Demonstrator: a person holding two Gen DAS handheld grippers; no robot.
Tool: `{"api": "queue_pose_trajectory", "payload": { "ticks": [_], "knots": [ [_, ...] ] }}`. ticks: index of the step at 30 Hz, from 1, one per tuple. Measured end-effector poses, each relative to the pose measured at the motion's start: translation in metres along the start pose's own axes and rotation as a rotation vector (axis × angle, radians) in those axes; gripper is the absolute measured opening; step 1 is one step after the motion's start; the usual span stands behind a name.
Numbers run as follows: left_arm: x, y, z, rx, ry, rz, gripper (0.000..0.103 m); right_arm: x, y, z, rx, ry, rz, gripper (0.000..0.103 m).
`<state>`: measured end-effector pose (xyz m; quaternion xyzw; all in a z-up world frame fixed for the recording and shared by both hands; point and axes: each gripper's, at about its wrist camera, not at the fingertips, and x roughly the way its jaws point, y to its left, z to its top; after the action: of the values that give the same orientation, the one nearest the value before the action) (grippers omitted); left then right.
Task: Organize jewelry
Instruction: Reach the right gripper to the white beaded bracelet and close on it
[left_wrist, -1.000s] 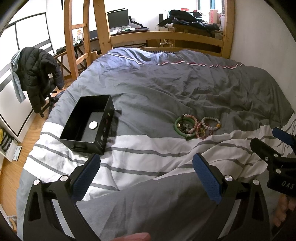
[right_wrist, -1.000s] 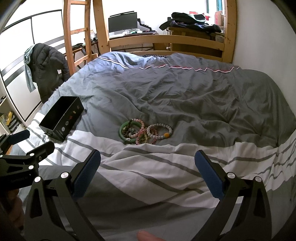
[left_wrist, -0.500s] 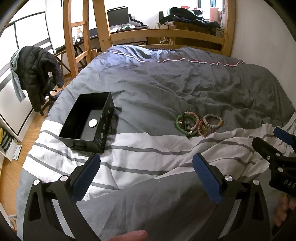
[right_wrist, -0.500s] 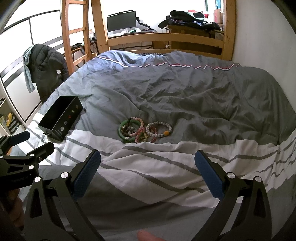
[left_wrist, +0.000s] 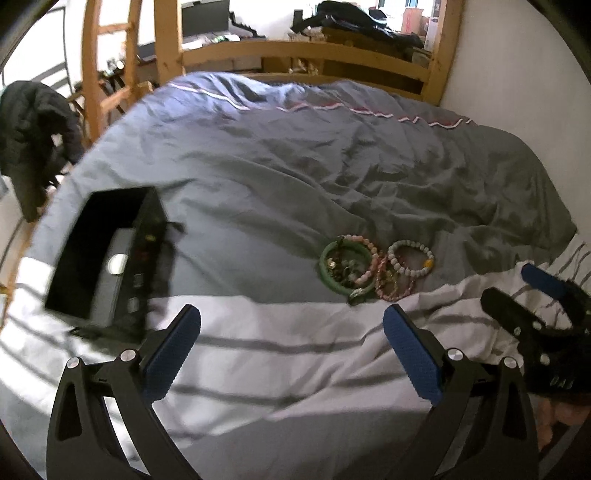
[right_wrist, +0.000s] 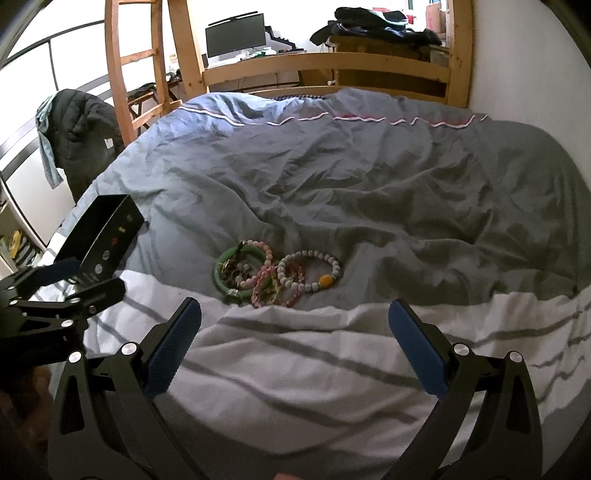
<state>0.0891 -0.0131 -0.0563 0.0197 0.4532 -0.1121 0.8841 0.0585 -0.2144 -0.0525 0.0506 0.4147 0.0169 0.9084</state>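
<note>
A small heap of bracelets lies on the grey duvet: a green bangle (left_wrist: 343, 269) (right_wrist: 236, 271), pink bead strands (right_wrist: 275, 284) and a pale bead bracelet (left_wrist: 410, 256) (right_wrist: 310, 271) with one amber bead. An open black box (left_wrist: 107, 254) (right_wrist: 101, 234) sits to their left, a round white disc on its floor. My left gripper (left_wrist: 291, 350) is open, short of the heap and between it and the box. My right gripper (right_wrist: 295, 343) is open too, just short of the bracelets. Each gripper shows at the edge of the other's view.
The bed's wooden frame (right_wrist: 325, 62) and a ladder (right_wrist: 125, 66) stand at the far end. A dark jacket (right_wrist: 77, 129) hangs on a chair left of the bed. A white wall (left_wrist: 517, 92) runs along the right side. White striped bedding (right_wrist: 314, 369) lies under both grippers.
Both grippers have moved forward toward the bracelets, which now sit nearer and larger. The left view is blurred from the motion. Both grippers stayed open.
</note>
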Motion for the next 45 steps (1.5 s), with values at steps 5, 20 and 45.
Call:
{"api": "queue_pose_trajectory", "payload": {
  "ticks": [5,20,45],
  "knots": [
    [0.059,-0.009,0.014,0.013,0.093,-0.034,0.071,0.051,-0.014,0.007,0.069,0.07,0.033,0.079],
    [0.143,-0.011,0.029,-0.006,0.204,-0.167,0.019,0.134,-0.032,0.003,0.196,0.158,-0.003,0.019],
    [0.093,-0.017,0.027,-0.01,0.092,-0.195,0.071,0.07,-0.024,-0.01,0.199,-0.02,0.092,0.013]
  ]
}}
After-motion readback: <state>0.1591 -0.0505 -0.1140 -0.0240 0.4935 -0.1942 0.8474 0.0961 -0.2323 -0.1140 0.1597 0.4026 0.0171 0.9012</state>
